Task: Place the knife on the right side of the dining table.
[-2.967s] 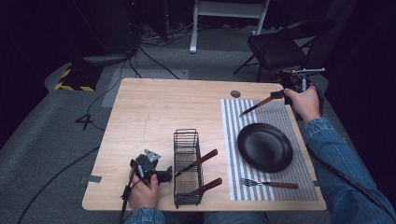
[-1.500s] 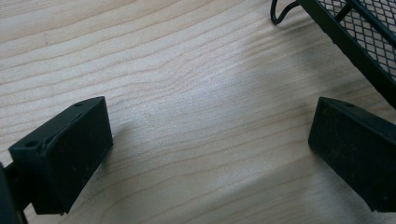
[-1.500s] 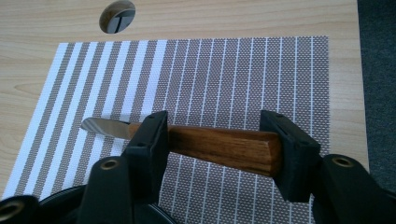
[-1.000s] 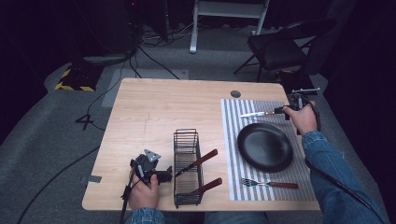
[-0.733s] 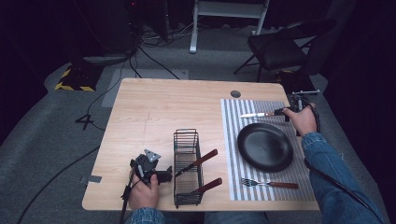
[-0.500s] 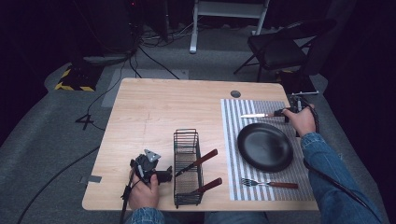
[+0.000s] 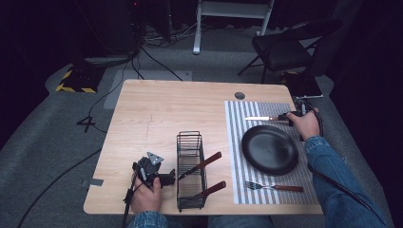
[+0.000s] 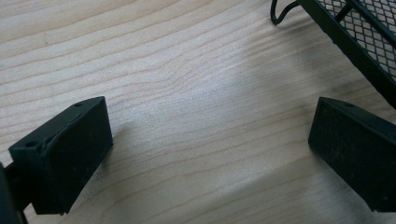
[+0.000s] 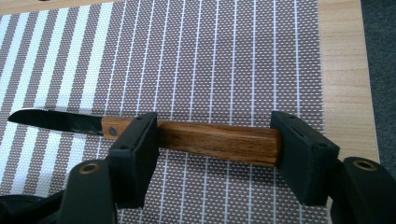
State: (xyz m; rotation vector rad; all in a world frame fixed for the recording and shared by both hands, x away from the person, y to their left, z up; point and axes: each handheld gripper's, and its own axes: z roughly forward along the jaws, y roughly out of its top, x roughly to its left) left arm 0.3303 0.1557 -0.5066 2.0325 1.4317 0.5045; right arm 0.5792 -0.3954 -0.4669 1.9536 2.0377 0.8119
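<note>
Lowered from up in the air beyond the mat, the right gripper now has the knife down on the striped placemat, just beyond the black plate; the left gripper has not moved.

Nearest the person, that left gripper rests on the wooden surface just beside the black wire caddy, its fingers spread wide with bare wood between them. Two wooden-handled utensils lean out of the caddy: one higher, one nearer the front edge. To the right, a fork lies on the near part of the placemat, in front of the plate.

Farther off, in the right gripper view the knife lies flat along the mat, blade pointing left. The right gripper's fingers stand apart, bracketing the wooden handle lengthwise, so they look to be letting go rather than clamping.

The step in hand appears to be laying the knife beside the plate. Next, the right gripper needs to lift straight off without dragging the handle, then likely go to the caddy.

Count: one plate, one placemat, one caddy, one fork, one knife, two utensils in the caddy, two grippers.
</note>
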